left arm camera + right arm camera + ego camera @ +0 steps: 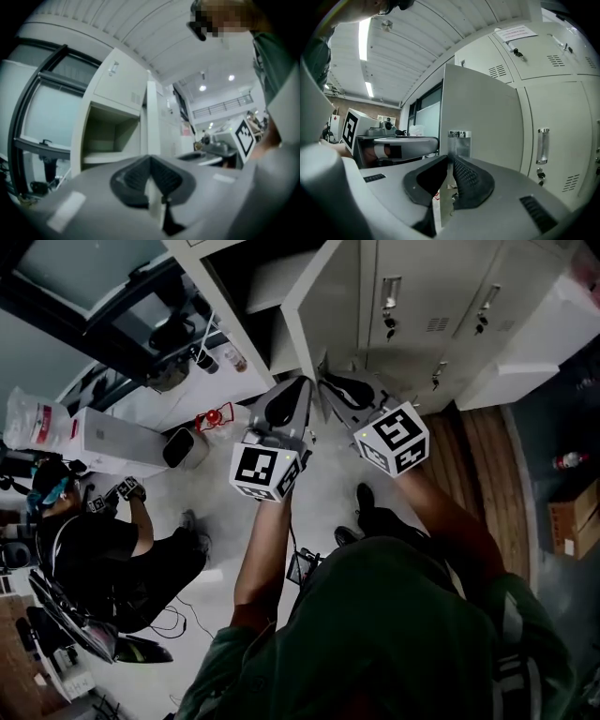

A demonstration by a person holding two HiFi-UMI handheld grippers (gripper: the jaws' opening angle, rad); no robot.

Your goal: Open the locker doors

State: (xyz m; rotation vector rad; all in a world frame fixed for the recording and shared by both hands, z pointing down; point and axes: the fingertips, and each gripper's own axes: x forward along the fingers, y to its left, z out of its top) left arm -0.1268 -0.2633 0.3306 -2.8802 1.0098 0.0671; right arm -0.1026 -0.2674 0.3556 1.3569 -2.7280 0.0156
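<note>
Here, the flat metal locker door's [333, 310] thin edge is clamped by the left gripper [150, 161] and, beneath a boxy chrome handle [459, 143], by the right gripper's [451, 161] ribbed pads [468, 180].

**Floor and items resting on it**
The pale floor [234, 521] meets a wooden strip [487, 451] at the right. On the pale part are a white box [122, 442], a dark pouch [178, 447] just beside it, a red object [215, 418], loose cables [178, 620] and a seated person [122, 554]. The lockers [441, 306] stand at the far edge. A cardboard box [574, 526] sits far right.
</note>
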